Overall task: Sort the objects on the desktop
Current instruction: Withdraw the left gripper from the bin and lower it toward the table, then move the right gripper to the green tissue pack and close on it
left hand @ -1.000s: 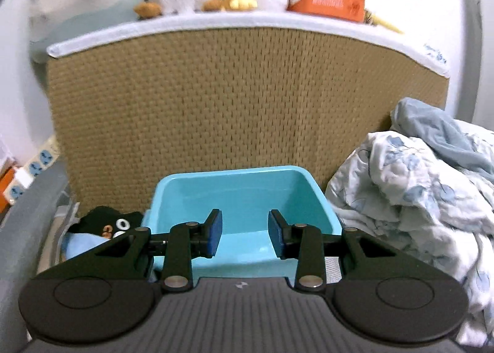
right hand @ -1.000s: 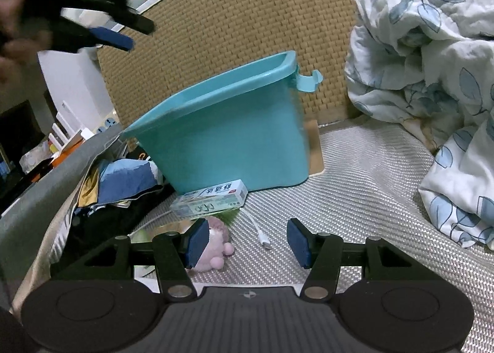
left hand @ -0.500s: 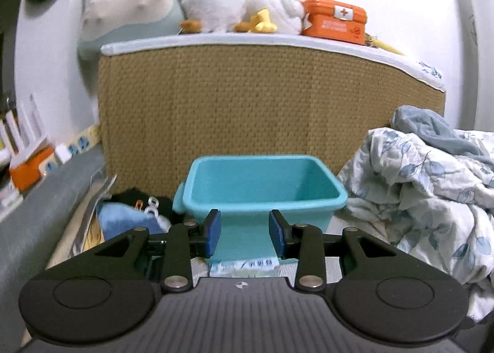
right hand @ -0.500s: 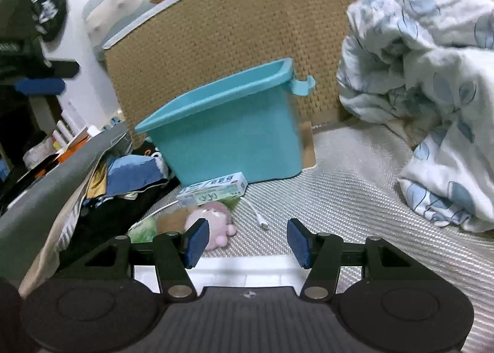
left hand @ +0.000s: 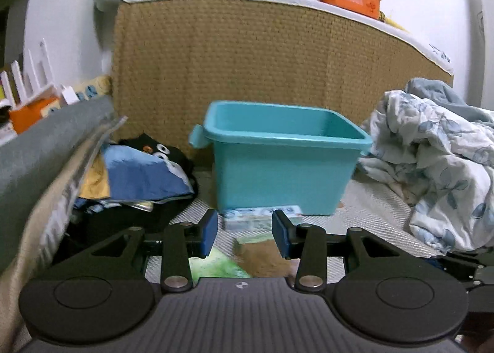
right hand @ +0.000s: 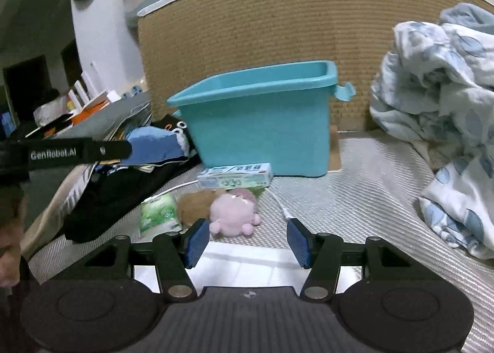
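Two pairs of fingers, both spread apart and holding nothing, are lined up on the clutter in front of the teal bin. The left gripper hangs low with its blue pads framing a brown, blurred soft thing and the edge of a green packet, which suggests it is lined up for a pick there (which of the two I cannot tell). The right gripper is opened wider and points at the pink plush toy, lying just beyond its fingers on the woven mat; the wide gap probably suits so round and soft a body. Just past the toy, a flat toothpaste box lies touching the foot of the bin, with a white cable trailing beside it. The bin stands open-topped against the wicker headboard at the mat's far edge, near enough for short drops, and what shows of its inside looks bare. A crumpled floral quilt fills the mat's right side; folded clothes are heaped along its left edge, out of the sorting path.
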